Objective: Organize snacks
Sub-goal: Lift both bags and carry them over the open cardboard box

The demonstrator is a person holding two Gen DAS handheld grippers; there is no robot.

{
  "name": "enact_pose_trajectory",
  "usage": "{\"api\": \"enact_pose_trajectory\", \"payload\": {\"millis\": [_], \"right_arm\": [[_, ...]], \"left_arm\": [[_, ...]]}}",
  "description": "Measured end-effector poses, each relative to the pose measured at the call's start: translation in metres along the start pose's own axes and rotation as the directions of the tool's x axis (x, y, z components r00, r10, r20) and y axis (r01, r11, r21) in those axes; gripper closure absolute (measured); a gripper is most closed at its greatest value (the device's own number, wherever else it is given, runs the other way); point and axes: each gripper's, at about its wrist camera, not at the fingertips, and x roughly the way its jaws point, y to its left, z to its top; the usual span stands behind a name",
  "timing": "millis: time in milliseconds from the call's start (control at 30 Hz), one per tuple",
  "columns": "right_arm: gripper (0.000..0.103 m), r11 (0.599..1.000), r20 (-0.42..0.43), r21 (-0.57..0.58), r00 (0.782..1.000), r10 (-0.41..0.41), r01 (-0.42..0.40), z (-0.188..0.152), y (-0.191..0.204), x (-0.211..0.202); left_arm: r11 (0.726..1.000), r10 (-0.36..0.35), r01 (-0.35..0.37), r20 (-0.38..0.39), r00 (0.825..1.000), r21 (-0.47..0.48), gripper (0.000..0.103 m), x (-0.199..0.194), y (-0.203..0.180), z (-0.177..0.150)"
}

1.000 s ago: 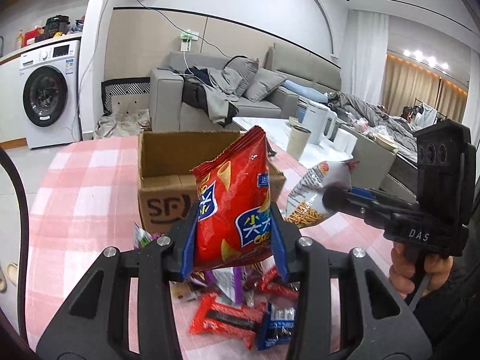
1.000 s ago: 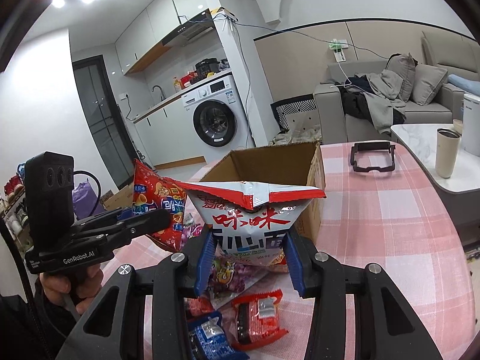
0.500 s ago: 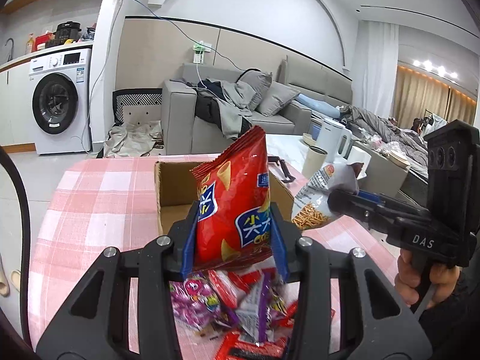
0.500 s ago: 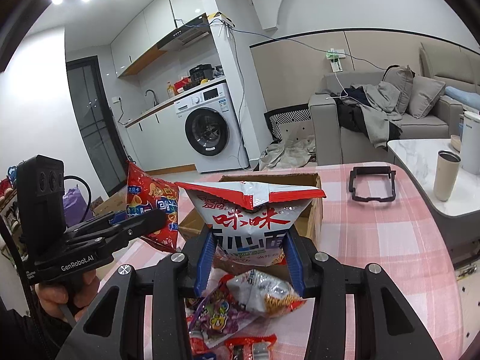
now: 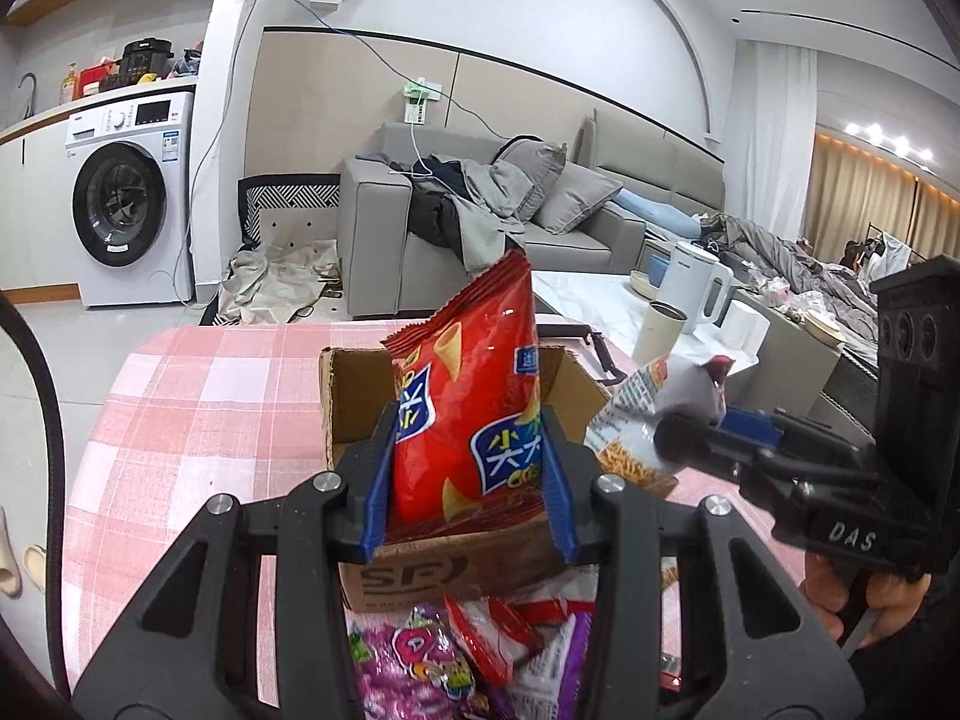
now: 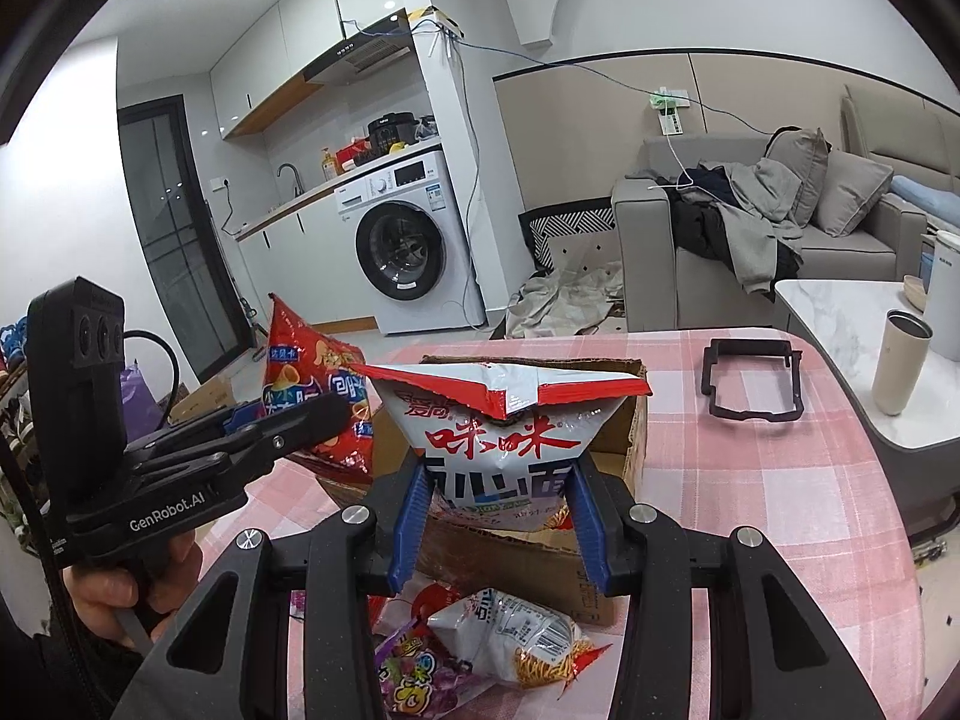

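Both bags have travelled forward since a second ago – I now see them held above the open cardboard box [image 5: 354, 396] rather than short of it. My left gripper [image 5: 468, 480] clamps the crinkly red chip bag [image 5: 468, 414] between its blue pads; my right gripper [image 6: 498, 516] pinches the glossy white noodle snack bag [image 6: 504, 420], its lower end hidden behind the fingers. Loose foil packets [image 6: 480, 648] lie on the pink checked tablecloth [image 5: 198, 420] – partly cut off below
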Motion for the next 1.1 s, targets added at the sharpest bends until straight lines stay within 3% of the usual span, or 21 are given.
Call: {"api": "enact_pose_trajectory", "payload": {"millis": [667, 1100], "right_arm": [[0.06, 1.0, -0.086, -0.016, 0.996, -0.016, 0.014, -0.002, -0.008, 0.054], [0.06, 1.0, -0.128, -0.006, 0.992, -0.013, 0.012, -0.004, -0.02, 0.077]], "left_arm": [[0.996, 0.074, -0.07, -0.085, 0.994, 0.052, 0.064, 0.093, 0.007, -0.012], [0.994, 0.096, -0.087, -0.153, 0.984, 0.061, 0.064, 0.125, 0.005, -0.022]]}}
